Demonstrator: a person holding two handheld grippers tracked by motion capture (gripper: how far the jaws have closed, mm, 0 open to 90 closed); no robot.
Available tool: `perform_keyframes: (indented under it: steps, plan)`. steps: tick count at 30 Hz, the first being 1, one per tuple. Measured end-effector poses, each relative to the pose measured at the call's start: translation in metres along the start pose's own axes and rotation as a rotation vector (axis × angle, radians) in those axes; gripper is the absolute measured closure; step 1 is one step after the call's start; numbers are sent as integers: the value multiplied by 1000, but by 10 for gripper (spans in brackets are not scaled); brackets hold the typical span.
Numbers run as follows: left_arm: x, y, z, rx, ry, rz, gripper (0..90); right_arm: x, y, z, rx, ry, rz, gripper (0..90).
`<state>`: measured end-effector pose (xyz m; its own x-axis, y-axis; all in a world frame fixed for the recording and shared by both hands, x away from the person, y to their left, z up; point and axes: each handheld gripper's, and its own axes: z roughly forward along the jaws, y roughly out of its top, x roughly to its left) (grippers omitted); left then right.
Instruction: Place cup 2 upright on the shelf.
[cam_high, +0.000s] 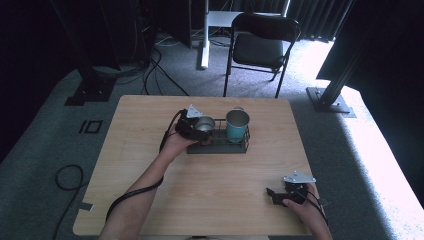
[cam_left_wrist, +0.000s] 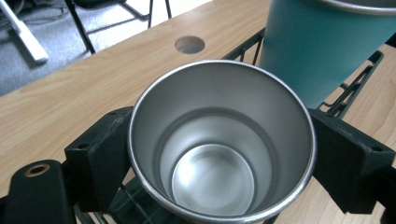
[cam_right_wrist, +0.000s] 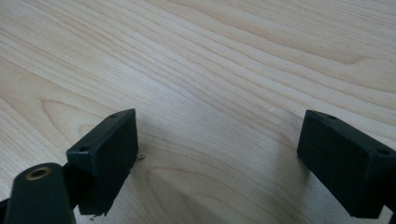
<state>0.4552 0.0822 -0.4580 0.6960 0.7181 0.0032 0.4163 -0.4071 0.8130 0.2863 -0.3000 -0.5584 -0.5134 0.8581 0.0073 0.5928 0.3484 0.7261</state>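
1. The left gripper (cam_left_wrist: 219, 149) is clamped on the steel cup (cam_left_wrist: 219, 144), over the wire rack (cam_high: 220, 146) beside the teal cup (cam_high: 237, 125)
2. Lower it straight and release only when it sits flat
3. The right gripper (cam_right_wrist: 217, 158) rests with jaws apart on the table (cam_right_wrist: 196, 60)

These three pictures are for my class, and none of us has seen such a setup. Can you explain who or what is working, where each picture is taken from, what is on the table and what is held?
A person works at a wooden table, holding a two-jaw tool in each hand. The high view looks down from above; the other two cameras ride on the tools. The left gripper clamps a steel cup over a black wire rack, beside a teal cup standing in it. The right gripper rests open, holding nothing.
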Motion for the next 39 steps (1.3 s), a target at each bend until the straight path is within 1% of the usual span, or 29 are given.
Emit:
perform_keyframes:
  steps: [4,5,7,8,11,12,14,17,18,23,25,28,29,31,32,34,37,39]
  plan:
    - [-1,-1,1,-8,10,11,138,0,0,0,0,0,0,120]
    - [-3,-2,1,-9,11,23,137,0,0,0,0,0,0,120]
    - [-3,-2,0,-6,0,20,98,0,0,0,0,0,-1,120]
    - [-2,-2,-1,-12,-14,19,80,0,0,0,0,0,0,120]
    - [0,-1,-4,-26,-9,6,26,0,0,0,0,0,0,120]
    - [1,-1,-5,-33,-13,-2,25,0,0,0,0,0,0,120]
    - [3,-2,-8,-46,1,-5,13,0,0,0,0,0,0,120]
    - [6,-2,-14,-64,-8,-40,12,0,0,0,0,0,-1,120]
    - [6,-3,-17,-70,-9,-42,12,0,0,0,0,0,0,120]
    - [7,-6,-28,-82,-12,-45,2,0,0,0,0,0,0,120]
    - [7,-7,-33,-92,-17,-31,2,0,0,0,0,0,-1,120]
    - [8,-11,-41,-102,-30,-40,3,0,0,0,0,0,0,120]
    - [8,-12,-44,-100,-30,-37,3,0,0,0,0,0,0,120]
    - [8,-14,-50,-93,-29,-20,3,0,0,0,0,0,0,120]
    - [9,-15,-53,-97,-30,-19,3,0,0,0,0,0,0,120]
    - [10,-18,-59,-108,-21,-31,3,0,0,0,0,0,0,120]
    - [11,-23,-66,-111,-3,-21,3,0,0,0,0,0,-1,120]
    - [14,-26,-71,-114,-7,-25,3,0,0,0,0,0,0,120]
